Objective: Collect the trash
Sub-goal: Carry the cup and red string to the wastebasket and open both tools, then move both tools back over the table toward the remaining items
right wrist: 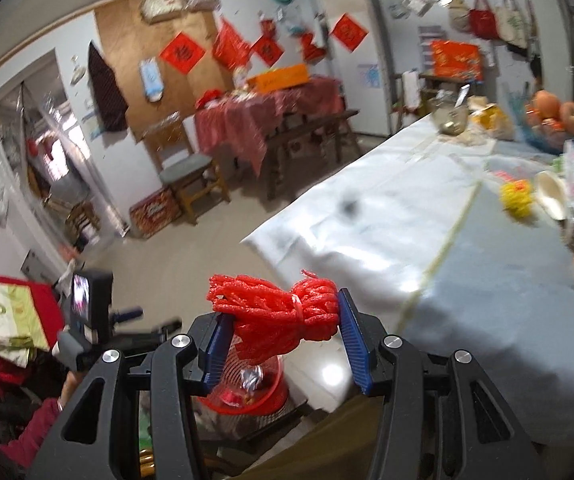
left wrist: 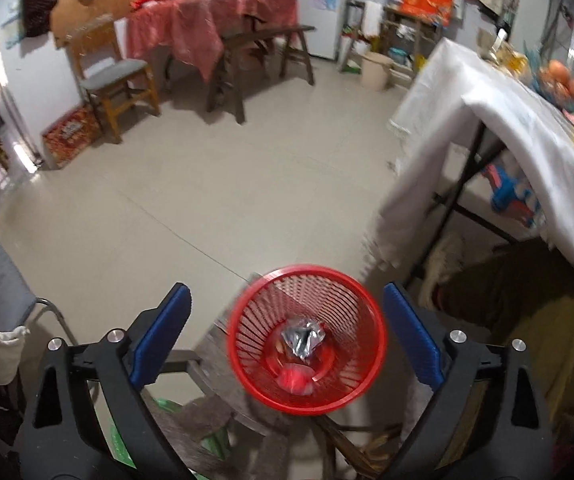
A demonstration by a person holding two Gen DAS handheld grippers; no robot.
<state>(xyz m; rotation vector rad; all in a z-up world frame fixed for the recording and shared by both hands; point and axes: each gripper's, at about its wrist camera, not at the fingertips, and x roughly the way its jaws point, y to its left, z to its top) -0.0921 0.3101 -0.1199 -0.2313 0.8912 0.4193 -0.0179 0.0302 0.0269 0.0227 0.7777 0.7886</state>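
Jaws of your right gripper (right wrist: 285, 320) clamp red netting (right wrist: 275, 314) above the bin (right wrist: 263, 394); your left gripper (left wrist: 287, 336) gapes over it, holding nothing.

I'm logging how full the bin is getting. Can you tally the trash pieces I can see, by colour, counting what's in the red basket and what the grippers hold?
Silver: 1, a crumpled foil wrapper in the red basket.
Red: 2, a red lump at the basket's bottom, and the red foam net clamped in the right gripper.
The left gripper holds nothing.
Total: 3
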